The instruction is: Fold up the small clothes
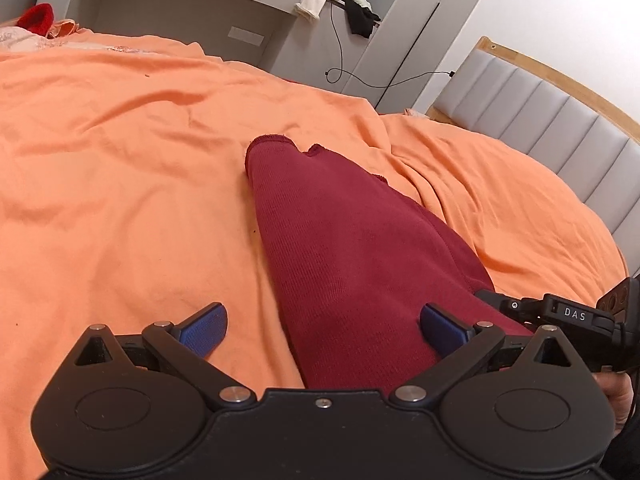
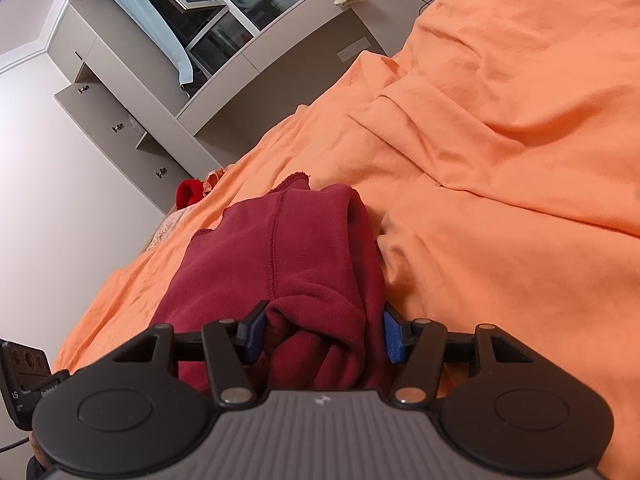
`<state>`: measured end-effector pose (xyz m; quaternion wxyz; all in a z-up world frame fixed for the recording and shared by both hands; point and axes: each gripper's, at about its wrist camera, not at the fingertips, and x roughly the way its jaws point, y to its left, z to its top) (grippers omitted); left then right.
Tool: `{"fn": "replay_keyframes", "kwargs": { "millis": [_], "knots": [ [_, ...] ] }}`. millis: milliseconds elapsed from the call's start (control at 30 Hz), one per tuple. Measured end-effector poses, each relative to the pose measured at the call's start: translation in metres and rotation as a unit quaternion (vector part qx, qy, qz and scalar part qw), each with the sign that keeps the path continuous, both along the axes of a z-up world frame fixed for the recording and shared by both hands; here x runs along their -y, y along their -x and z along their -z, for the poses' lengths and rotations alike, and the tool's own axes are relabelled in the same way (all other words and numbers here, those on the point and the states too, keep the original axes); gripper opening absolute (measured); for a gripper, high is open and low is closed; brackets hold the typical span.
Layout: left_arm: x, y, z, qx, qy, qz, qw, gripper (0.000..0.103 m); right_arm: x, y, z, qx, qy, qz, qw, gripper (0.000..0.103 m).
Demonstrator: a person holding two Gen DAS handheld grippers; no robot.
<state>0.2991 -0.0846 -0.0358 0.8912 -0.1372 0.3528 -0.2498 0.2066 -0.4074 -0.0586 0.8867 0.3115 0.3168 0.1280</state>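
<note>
Garment: dark red ribbed-knit piece of small clothing (image 1: 340,240), lying on the wrinkled orange bed sheet (image 1: 120,160), near me and roughly mid-bed.
Feel: I judge it soft, limp and light; the knit looks grippy rather than slick, and nothing about it seems fragile. It will sag and bunch wherever I lift it.
Long axis: it runs from my grippers away toward the grey cabinet wall (image 1: 180,12); the stitched hem edges (image 1: 280,140) point away from me, the bunched end sits at my right.
Left gripper (image 1: 324,330): jaws spread wide, one blue pad over bare sheet, the other over the cloth's near part; holding nothing.
Right gripper (image 2: 324,334): jaws part-closed with a thick wad of the red knit between the blue pads; I cannot tell for sure how firmly they pinch.
Where I'd hold: a seamed edge or corner, both layers at once, not the loose middle.
Risk: layers slipping apart.
</note>
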Motion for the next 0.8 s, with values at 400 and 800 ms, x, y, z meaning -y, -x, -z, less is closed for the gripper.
{"fn": "replay_keyframes", "kwargs": {
  "millis": [400, 800],
  "knots": [
    [0.002, 0.000, 0.003, 0.001, -0.003, -0.001, 1.0000, 0.103, -0.001, 0.000, 0.000, 0.000, 0.001, 0.000, 1.000, 0.062],
    [-0.004, -0.012, 0.015, -0.034, 0.032, 0.010, 0.9989, 0.103, -0.028, 0.011, -0.021, 0.052, 0.110, -0.019, 0.992, 0.044]
  ]
}}
